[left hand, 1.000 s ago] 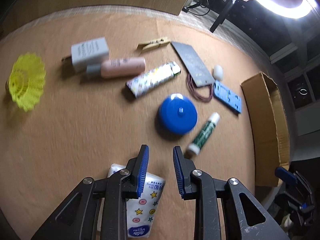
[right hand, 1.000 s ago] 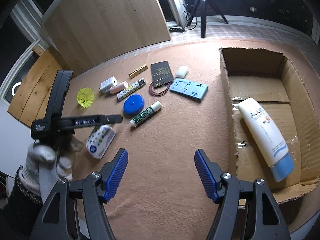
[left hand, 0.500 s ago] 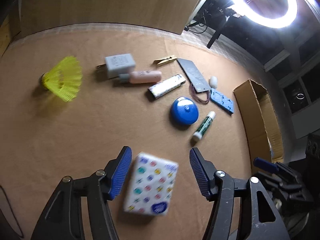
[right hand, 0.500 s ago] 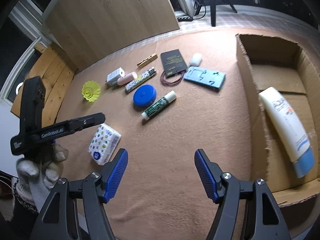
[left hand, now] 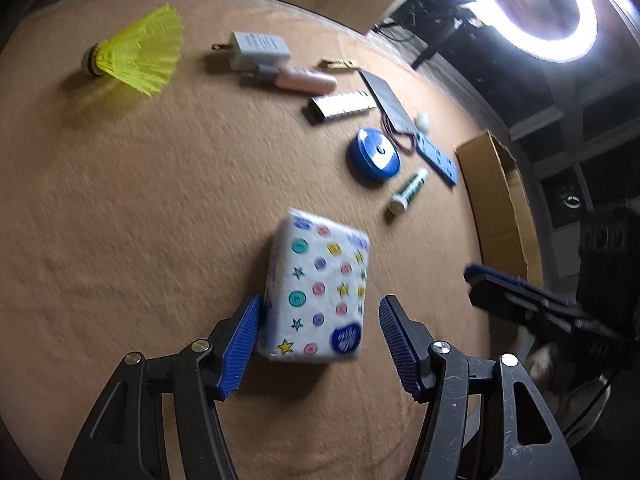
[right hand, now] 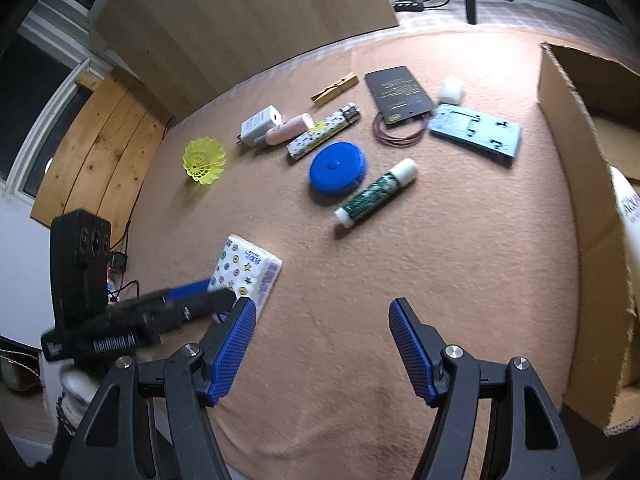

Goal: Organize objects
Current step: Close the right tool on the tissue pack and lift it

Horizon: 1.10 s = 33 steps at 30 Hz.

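tissue pack [left hand: 320, 288] lying between spread left gripper [left hand: 318, 342]

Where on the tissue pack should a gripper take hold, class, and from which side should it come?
Grip the tissue pack across its two long side edges, coming down from above. It lies flat on the cloth, so only the narrow width fits between the fingers. The left gripper is already lined up this way, jaws open, one pad near the pack's left edge.
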Each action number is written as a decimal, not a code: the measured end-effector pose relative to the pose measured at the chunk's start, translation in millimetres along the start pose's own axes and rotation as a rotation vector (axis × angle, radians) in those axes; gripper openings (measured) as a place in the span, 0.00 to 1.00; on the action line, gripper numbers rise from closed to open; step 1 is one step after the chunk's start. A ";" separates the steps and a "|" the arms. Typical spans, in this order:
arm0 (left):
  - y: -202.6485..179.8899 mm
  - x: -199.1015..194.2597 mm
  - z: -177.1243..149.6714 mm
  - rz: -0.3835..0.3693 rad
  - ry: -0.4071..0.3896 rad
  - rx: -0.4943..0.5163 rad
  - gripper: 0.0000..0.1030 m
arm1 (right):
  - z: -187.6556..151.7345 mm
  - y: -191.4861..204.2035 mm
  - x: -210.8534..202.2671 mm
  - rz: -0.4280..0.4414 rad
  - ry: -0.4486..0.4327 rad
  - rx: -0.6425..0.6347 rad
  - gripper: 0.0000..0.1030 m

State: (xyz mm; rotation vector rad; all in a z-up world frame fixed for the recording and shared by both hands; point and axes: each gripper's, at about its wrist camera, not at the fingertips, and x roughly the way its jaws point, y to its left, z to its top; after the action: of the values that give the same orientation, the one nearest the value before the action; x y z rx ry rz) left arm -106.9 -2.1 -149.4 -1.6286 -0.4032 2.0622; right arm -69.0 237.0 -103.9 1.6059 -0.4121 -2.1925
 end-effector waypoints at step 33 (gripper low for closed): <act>-45.4 2.7 -7.0 0.061 -0.041 0.127 0.48 | 28.8 30.0 53.9 0.095 0.158 -0.063 0.29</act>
State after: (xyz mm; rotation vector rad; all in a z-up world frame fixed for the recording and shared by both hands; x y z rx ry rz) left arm -92.2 37.2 -130.3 -1.5436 -0.2338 2.1232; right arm -106.8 185.2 -126.9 1.6756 -0.3614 -1.9737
